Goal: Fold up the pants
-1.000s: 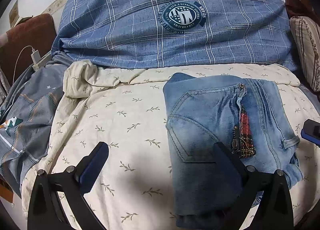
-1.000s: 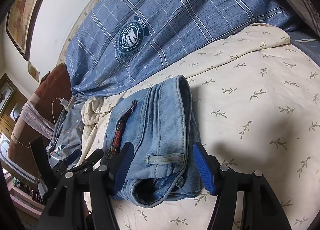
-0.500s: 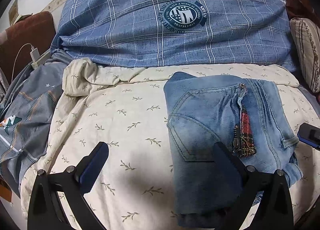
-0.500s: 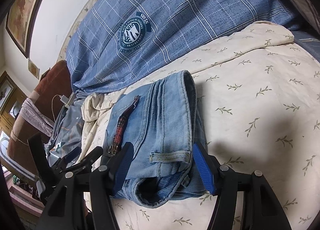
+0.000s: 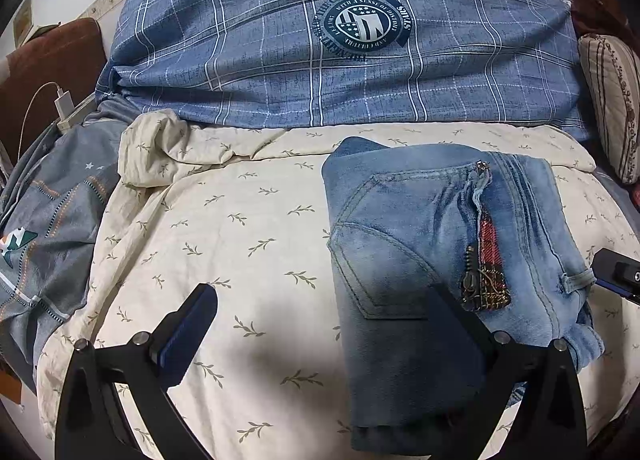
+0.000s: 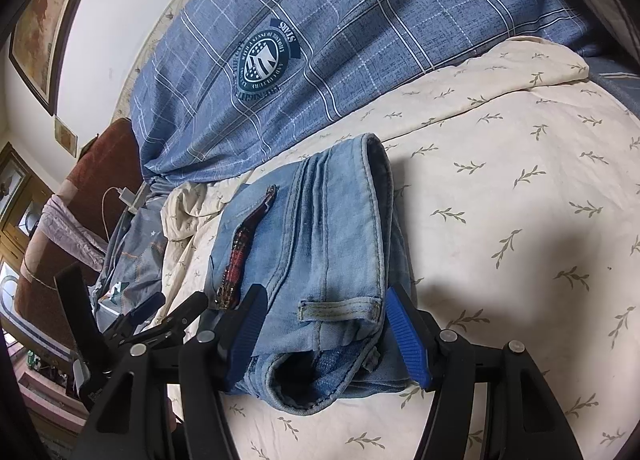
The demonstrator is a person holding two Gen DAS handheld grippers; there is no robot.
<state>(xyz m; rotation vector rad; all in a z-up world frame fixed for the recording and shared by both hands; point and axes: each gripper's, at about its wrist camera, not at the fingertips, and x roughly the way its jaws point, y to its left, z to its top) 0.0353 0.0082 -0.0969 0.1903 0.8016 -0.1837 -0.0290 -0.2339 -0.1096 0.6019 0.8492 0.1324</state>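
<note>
A blue plaid duvet (image 5: 340, 56) bears a round crest reading "WITH A SENSE OF HISTORY" and "STARS". Before it, folded light-blue denim pants (image 5: 432, 260) lie on a cream leaf-print sheet (image 5: 224, 228). The left gripper (image 5: 320, 324) and right gripper (image 6: 324, 324) are both spread wide, straddling the pants' edges, grasping nothing.

The jeans (image 5: 420, 260) near hem is hidden behind the left gripper (image 5: 320, 340); the right gripper (image 5: 618, 274) is cut off at the edge.

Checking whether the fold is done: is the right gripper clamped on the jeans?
No: the right gripper is open, its blue pads apart on either side of the folded jeans.
</note>
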